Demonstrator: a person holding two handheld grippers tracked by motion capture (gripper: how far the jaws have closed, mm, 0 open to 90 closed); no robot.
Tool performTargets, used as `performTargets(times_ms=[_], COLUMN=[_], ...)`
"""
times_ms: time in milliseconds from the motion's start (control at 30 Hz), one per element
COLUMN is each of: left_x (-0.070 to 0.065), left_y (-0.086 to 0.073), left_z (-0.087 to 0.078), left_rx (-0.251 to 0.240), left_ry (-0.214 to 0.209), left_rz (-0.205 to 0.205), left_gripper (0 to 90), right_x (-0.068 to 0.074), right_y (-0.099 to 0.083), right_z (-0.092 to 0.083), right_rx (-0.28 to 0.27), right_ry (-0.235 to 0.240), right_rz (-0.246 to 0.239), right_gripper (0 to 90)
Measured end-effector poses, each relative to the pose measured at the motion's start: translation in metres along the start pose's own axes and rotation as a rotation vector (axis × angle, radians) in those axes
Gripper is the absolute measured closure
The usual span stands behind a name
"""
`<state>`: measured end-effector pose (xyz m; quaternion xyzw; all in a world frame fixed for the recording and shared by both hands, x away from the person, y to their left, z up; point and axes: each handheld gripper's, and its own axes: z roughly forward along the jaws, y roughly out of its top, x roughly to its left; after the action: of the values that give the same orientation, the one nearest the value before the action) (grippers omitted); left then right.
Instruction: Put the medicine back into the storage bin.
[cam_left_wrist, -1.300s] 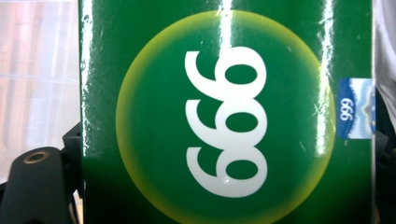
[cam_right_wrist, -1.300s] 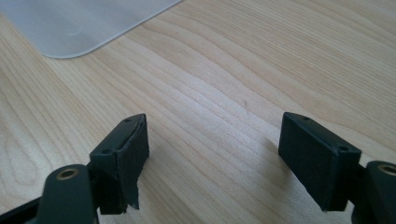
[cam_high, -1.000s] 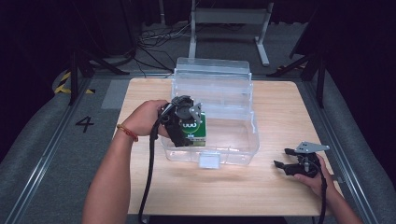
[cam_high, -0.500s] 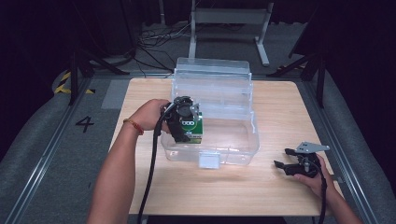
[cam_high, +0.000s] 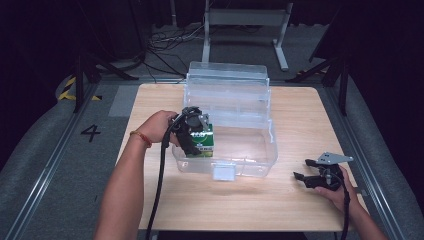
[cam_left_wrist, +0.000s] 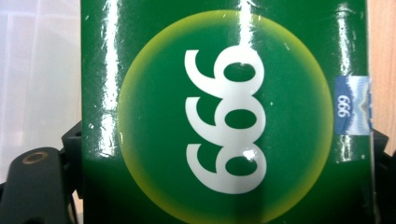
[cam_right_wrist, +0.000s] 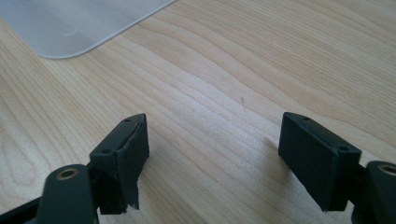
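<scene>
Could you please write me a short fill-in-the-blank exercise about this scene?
1. The left claw grips a ____ carton.
2. The carton sits inside the clear plastic ____.
3. The right claw rests on the wooden table with its jaws ____.
4. The carton's printed number is ____.

Missing words: green; box; open; 999

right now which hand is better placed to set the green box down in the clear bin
Left. Its claw grips the green box inside the clear bin; the right claw rests open on the table, apart.
</scene>
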<state>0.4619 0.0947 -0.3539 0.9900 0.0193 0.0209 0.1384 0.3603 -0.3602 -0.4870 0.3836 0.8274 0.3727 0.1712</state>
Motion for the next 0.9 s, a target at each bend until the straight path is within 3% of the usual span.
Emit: performTargets(times_ms=[67,200,367,467,900], left_x=[0.0,0.001,0.001,0.001,0.003], left_y=[-0.002,-0.005,-0.008,-0.01,-0.012], left_z=[0.003,0.011,0.016,0.018,0.025], left_rx=[0.0,0.029,0.056,0.041,0.063], left_ry=[-0.009,-0.014,-0.008,-0.01,-0.012], left_rz=[-0.033,-0.058,-0.055,-0.058,-0.063], left_gripper=[14.9,14.6,13.5,13.3,14.4], right_x=[0.0,0.0,0.0,0.0,0.001], right_y=[0.0,0.0,-0.001,-0.001,-0.001], right_z=[0.0,0.0,-0.001,-0.001,-0.001], right_rx=[0.001,0.0,0.0,0.0,0.0], right_ry=[-0.001,-0.001,0.0,0.0,0.001], right_rz=[0.0,0.0,0.001,0.001,0.001], right_gripper=[24.7,24.7,24.8,24.7,24.8])
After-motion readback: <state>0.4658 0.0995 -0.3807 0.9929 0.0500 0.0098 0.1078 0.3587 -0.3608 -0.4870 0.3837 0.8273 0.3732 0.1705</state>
